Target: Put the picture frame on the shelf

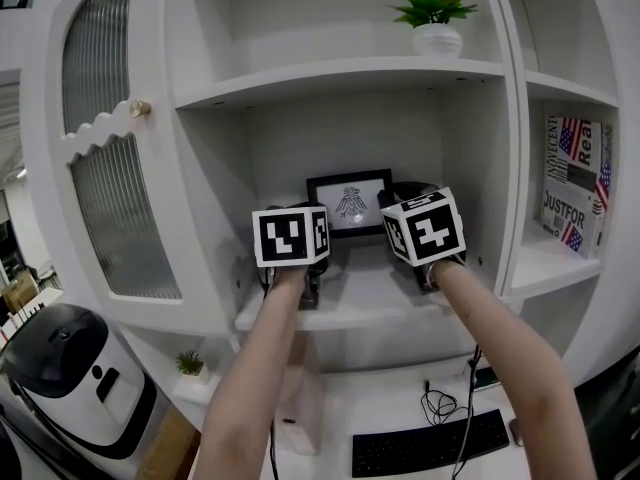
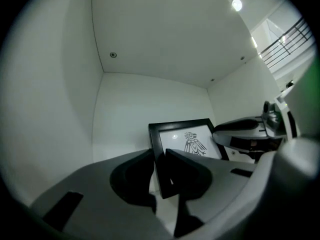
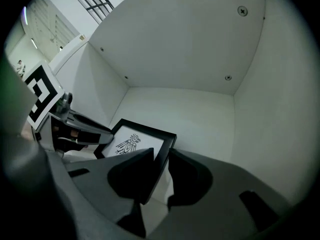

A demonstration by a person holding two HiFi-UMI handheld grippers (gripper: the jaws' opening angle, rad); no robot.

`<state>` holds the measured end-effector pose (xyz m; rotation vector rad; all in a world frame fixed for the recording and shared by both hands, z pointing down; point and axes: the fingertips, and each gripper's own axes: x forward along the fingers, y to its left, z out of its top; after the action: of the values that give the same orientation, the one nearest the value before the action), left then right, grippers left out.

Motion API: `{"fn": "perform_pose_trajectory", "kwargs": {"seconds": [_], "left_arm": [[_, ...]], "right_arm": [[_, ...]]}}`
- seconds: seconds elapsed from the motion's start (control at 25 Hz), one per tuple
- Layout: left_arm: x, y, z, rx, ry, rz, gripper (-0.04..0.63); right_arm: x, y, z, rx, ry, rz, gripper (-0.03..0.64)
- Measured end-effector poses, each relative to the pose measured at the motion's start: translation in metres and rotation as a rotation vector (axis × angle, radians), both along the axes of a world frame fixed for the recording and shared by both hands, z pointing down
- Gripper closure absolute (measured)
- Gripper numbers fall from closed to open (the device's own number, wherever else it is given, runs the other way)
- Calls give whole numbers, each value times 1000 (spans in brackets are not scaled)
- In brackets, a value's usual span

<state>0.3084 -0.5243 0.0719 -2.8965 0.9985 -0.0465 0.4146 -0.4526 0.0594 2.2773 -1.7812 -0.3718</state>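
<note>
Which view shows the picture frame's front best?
Head view: the picture frame faces the camera, only lower corners hidden. The gripper views show it obliquely: one edge in the left gripper, the other in the right gripper.

This looks like an office or lab corner dressed up as a living room. A white shelf unit with a ribbed glass door, a potted plant and flag-printed display boxes stands over a desk with a keyboard and loose cables. A rounded white-and-black machine sits beside it.
</note>
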Motion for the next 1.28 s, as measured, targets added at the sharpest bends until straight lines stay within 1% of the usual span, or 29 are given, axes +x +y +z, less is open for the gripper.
{"fn": "perform_pose_trajectory", "kwargs": {"seconds": [0.16, 0.4, 0.68, 0.84, 1.12, 1.28], "left_arm": [[4, -6, 1, 4, -18, -10, 528], [9, -15, 5, -11, -38, -11, 528], [14, -21, 12, -46, -58, -1, 528], [16, -24, 15, -72, -58, 5, 528], [16, -27, 18, -92, -60, 2, 528], [17, -28, 21, -100, -77, -2, 528]], "right_arm": [[6, -8, 5, -28, -23, 1, 523], [13, -17, 10, -62, -41, 16, 522], [19, -23, 16, -92, -82, 16, 522], [19, -24, 17, -105, -78, 20, 522], [19, -26, 20, -124, -75, 24, 522], [19, -26, 21, -127, -89, 18, 523]]}}
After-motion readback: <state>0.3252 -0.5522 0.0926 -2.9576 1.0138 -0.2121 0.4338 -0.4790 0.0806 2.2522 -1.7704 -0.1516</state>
